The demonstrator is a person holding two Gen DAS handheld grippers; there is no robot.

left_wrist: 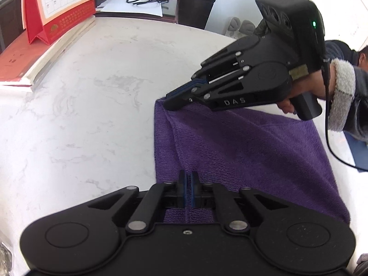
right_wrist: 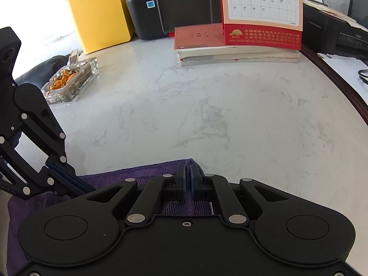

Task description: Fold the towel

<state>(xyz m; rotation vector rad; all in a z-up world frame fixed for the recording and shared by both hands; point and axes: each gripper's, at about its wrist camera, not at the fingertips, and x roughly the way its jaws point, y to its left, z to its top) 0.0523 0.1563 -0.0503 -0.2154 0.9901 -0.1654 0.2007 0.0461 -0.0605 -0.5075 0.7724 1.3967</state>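
towel [left_wrist: 241, 151]: one, purple, pinched by two claws.

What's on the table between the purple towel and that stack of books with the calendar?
Nothing: in the right wrist view, only bare marble tabletop stretches from the purple towel to the stack of books under the calendar.
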